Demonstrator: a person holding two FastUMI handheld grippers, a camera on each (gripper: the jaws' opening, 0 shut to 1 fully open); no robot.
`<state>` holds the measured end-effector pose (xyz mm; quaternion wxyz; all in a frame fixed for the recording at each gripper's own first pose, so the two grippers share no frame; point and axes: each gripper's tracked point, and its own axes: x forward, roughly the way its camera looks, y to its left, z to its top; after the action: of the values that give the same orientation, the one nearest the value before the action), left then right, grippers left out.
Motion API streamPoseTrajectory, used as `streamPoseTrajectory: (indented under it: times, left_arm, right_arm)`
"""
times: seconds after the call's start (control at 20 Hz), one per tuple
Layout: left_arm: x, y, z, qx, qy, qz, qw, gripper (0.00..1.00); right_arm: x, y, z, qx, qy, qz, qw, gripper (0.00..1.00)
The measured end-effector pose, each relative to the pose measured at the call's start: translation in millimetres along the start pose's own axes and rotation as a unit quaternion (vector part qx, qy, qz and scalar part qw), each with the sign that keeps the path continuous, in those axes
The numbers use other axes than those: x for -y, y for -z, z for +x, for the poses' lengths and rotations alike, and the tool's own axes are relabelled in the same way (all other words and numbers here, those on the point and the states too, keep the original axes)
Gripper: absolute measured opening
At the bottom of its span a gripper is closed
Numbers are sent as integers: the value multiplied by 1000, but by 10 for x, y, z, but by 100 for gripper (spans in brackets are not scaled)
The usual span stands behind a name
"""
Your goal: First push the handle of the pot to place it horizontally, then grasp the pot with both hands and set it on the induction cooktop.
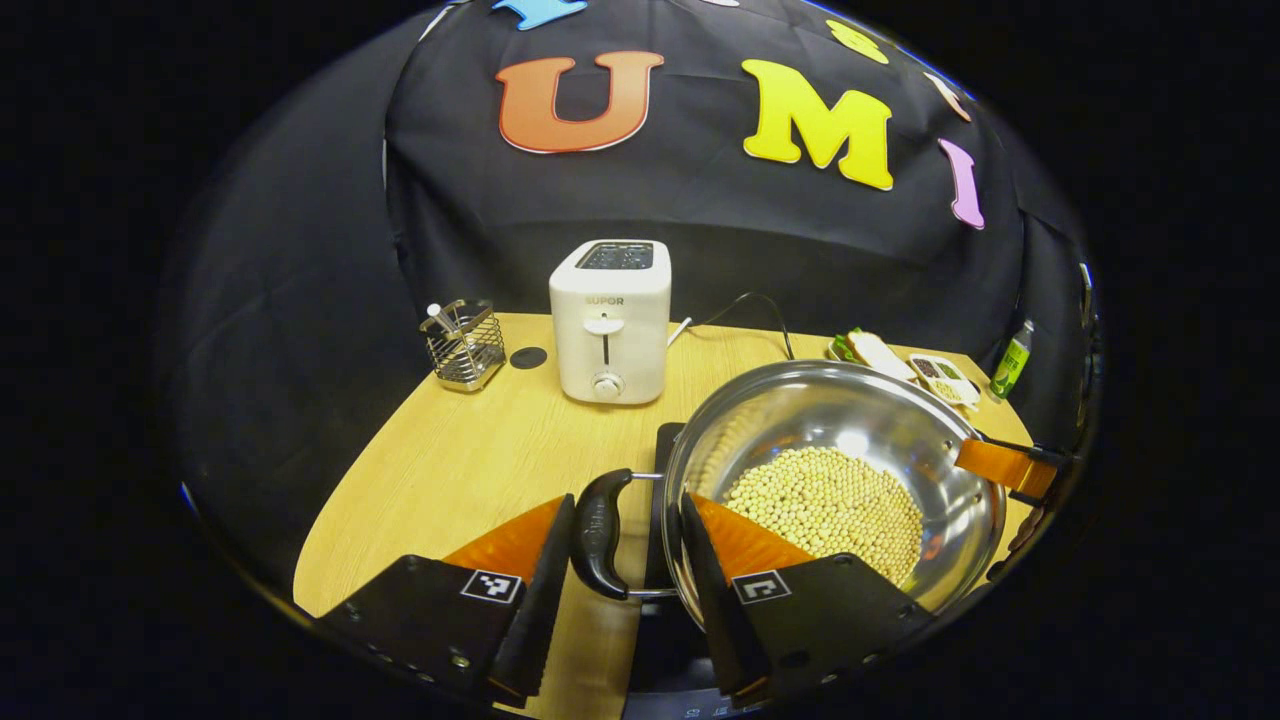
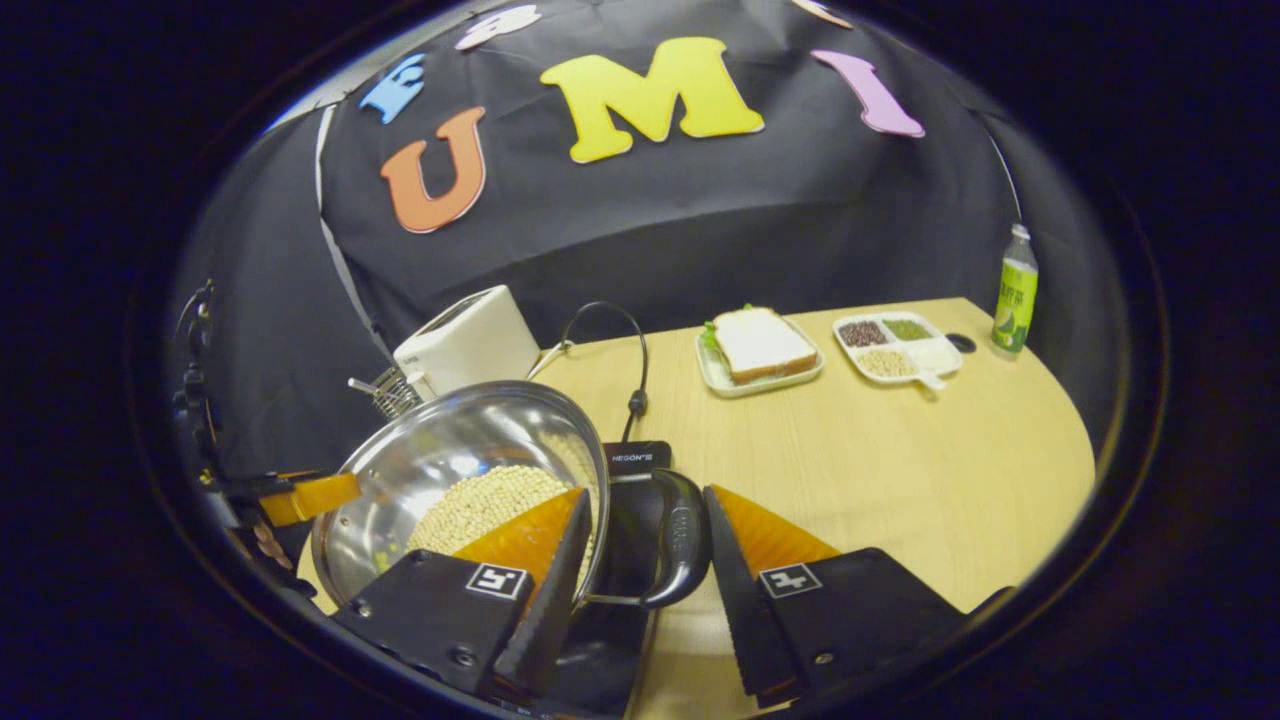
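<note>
Shiny round steel pot (image 1: 850,440), part-filled with pale yellow beans (image 1: 825,505), seated over flat black induction cooktop (image 1: 665,445) on light wooden table (image 1: 470,460); cooktop mostly hidden beneath pot

Left gripper (image 1: 622,560): jaws spread wide, straddling black curved side handle (image 1: 598,535) with a gap on both sides; far finger overlapping pot rim, contact unclear

Right gripper (image 2: 645,555): jaws likewise wide apart around opposite black loop handle (image 2: 682,540); no firm clamping visible; inner finger in front of pot wall

Behind: white toaster (image 1: 610,320), wire utensil holder (image 1: 463,345). On right side: sandwich on plate (image 2: 758,345), divided white tray (image 2: 898,345), green bottle (image 2: 1015,290)
</note>
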<state>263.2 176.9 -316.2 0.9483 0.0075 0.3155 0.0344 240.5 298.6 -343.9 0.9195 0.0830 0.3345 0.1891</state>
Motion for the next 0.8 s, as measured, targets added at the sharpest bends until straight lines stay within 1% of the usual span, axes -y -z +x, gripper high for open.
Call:
streamPoseTrajectory:
  times: [0.05,0.1,0.15,0.2,0.35,0.4,0.5,0.65,0.7,0.8]
  left_arm:
    - [-26,-71,-33,15,-8,7,1000,64]
    - [-23,-122,-81,23,-12,16,1000,72]
    - [-10,-150,-150,27,-12,23,999,75]
    - [16,-209,-218,36,-15,28,999,81]
    - [114,-356,-478,68,-20,34,997,91]
    - [153,-398,-571,76,-23,35,996,96]
    - [242,-530,-863,100,-22,30,994,97]
    - [380,-685,-1346,134,-19,14,991,96]
    - [422,-750,-1479,148,-19,13,989,96]
    - [473,-865,-1780,168,-21,11,986,96]
  right_arm:
    - [-13,-59,-54,14,1,-8,1000,71]
    - [-44,-102,-106,22,-4,-19,1000,82]
    - [-97,-134,-162,27,-11,-31,999,87]
    - [-95,-176,-245,34,-10,-39,999,94]
    - [-86,-321,-534,66,-1,-52,996,94]
    - [-63,-344,-657,75,4,-54,996,94]
    - [-53,-431,-943,97,5,-58,994,94]
    - [66,-543,-1450,129,17,-56,990,95]
    - [83,-570,-1603,134,14,-49,990,98]
    - [125,-641,-1953,143,4,-32,989,98]
